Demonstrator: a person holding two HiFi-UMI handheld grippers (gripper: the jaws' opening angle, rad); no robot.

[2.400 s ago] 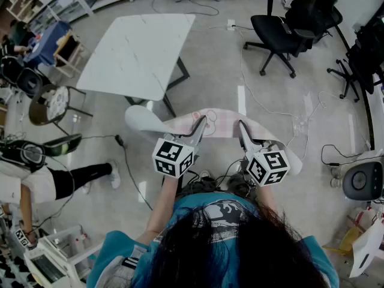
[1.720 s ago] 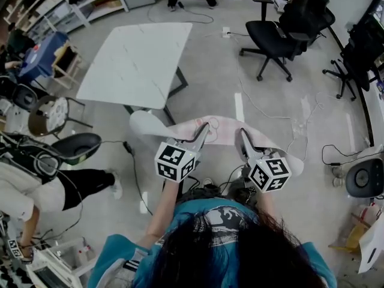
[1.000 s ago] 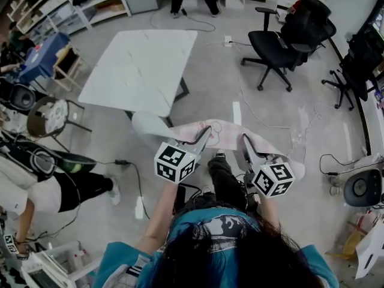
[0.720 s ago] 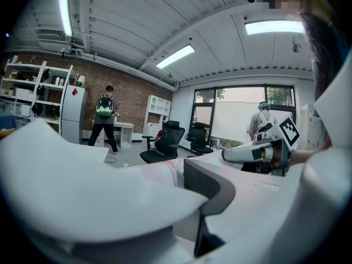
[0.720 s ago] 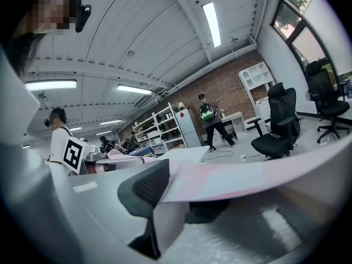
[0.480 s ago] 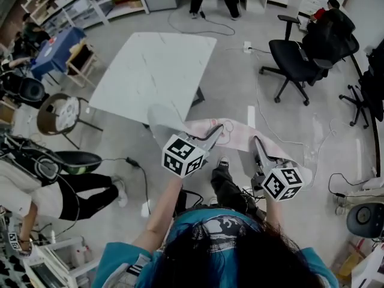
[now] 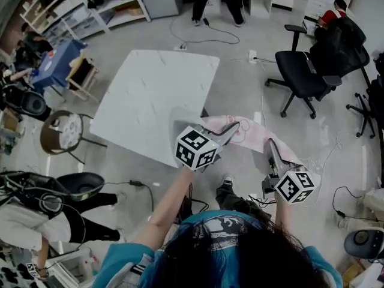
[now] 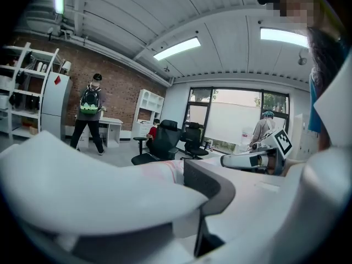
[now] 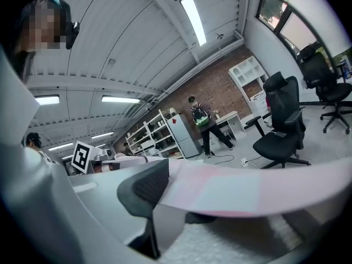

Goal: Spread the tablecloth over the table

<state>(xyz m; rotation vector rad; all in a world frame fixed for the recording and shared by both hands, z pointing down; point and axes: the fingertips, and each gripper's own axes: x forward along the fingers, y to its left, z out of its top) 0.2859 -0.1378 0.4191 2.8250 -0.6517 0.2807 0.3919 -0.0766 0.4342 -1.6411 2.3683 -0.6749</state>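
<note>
Your left gripper (image 7: 234,126) pinches one edge of the pink tablecloth (image 7: 255,135) and your right gripper (image 7: 271,145) pinches the other. The cloth hangs bunched between them, off the table (image 7: 150,95). You're likely on the approach: next, swing toward ten o'clock and stretch it.

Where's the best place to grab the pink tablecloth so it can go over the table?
Along one edge, at two spots set apart, coming from the person's side with the jaws level. The tablecloth is thin and floppy, so a pinched edge should let the rest hang. The left gripper and right gripper hold it that way.
</note>
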